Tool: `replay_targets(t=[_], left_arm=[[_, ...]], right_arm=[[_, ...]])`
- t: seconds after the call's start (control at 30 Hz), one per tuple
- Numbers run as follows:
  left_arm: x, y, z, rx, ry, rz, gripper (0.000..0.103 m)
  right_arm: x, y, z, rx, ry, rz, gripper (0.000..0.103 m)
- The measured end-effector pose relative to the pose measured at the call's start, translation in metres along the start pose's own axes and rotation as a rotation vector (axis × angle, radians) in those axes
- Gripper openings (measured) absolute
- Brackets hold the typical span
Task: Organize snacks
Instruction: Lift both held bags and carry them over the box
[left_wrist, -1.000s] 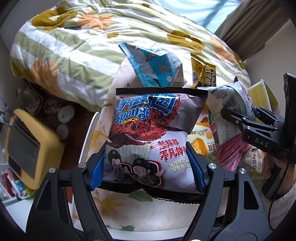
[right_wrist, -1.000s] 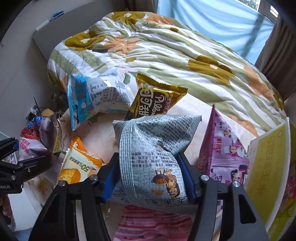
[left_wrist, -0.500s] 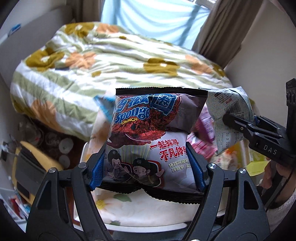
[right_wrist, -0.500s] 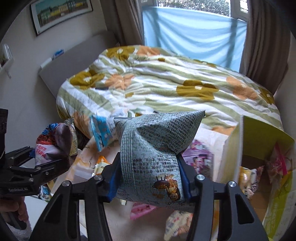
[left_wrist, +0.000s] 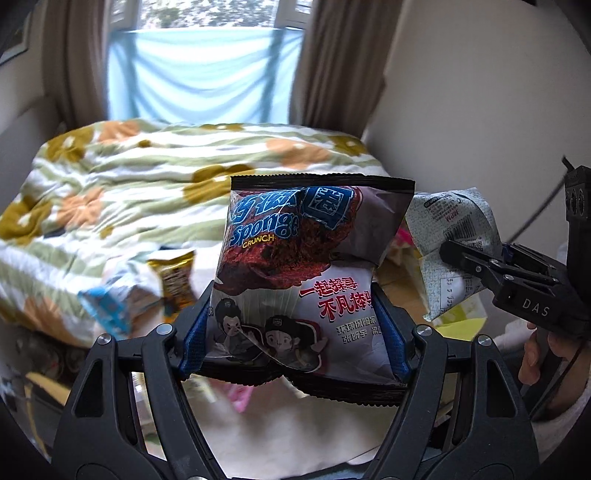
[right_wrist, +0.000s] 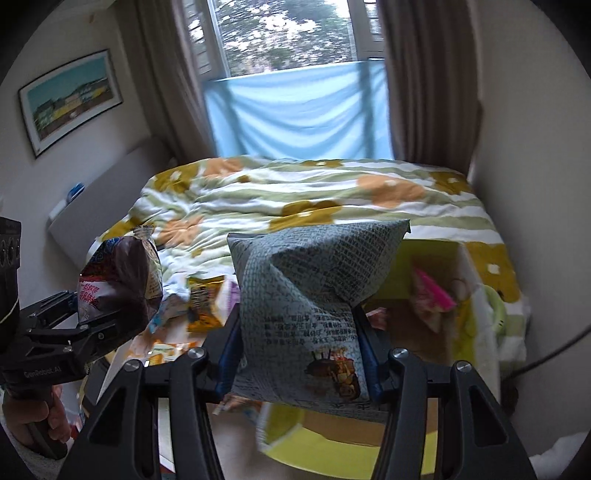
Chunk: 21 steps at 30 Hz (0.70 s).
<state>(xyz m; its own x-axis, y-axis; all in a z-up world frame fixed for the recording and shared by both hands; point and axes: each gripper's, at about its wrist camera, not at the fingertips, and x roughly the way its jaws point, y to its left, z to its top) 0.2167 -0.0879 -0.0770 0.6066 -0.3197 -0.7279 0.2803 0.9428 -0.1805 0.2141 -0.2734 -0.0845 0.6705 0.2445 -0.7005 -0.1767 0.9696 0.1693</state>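
Left wrist: left tool (left_wrist: 295, 332) tilted downward, gripping Sponge Crunch bag (left_wrist: 306, 266).

A dark brown snack bag (left_wrist: 306, 273) says "Sponge Crunch" in blue letters. It has red writing and two cartoon faces on the white lower part. It stands upright in the air, puffy, with its bottom edge squeezed in. A grey snack bag (right_wrist: 310, 314) is covered in small black print and has a little picture near the bottom. It is up in the air too, and its top is bent to a point. A yellow-green box (right_wrist: 424, 258) sits open beside the bed, with pink packets (right_wrist: 430, 295) inside.
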Motion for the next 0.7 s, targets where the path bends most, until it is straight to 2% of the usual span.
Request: replay_targets(t=[0.23, 0.37, 0.47, 0.53, 0.6, 0.7], left_arm=[[0.050, -0.083, 0.007, 0.078, 0.058, -0.066, 0.073], [0.085, -0.126, -0.002, 0.103, 0.113, -0.062, 0.074], [0.105, -0.142, -0.011, 0.097, 0.148, -0.047, 0.077], [0.122, -0.148, -0.018, 0.093, 0.184, -0.025, 0.082], [0.131, -0.147, -0.026, 0.097, 0.207, -0.001, 0.102], [0.136, -0.146, -0.036, 0.089, 0.231, 0.028, 0.102]], right_arm=[[-0.026, -0.073, -0.016, 0.096, -0.001, -0.075, 0.050], [-0.030, -0.104, -0.025, 0.125, 0.023, -0.087, 0.050], [-0.031, -0.122, -0.032, 0.135, 0.042, -0.086, 0.050], [-0.031, -0.132, -0.036, 0.138, 0.051, -0.082, 0.050], [-0.029, -0.139, -0.040, 0.143, 0.064, -0.073, 0.050], [-0.024, -0.147, -0.044, 0.145, 0.080, -0.057, 0.050]])
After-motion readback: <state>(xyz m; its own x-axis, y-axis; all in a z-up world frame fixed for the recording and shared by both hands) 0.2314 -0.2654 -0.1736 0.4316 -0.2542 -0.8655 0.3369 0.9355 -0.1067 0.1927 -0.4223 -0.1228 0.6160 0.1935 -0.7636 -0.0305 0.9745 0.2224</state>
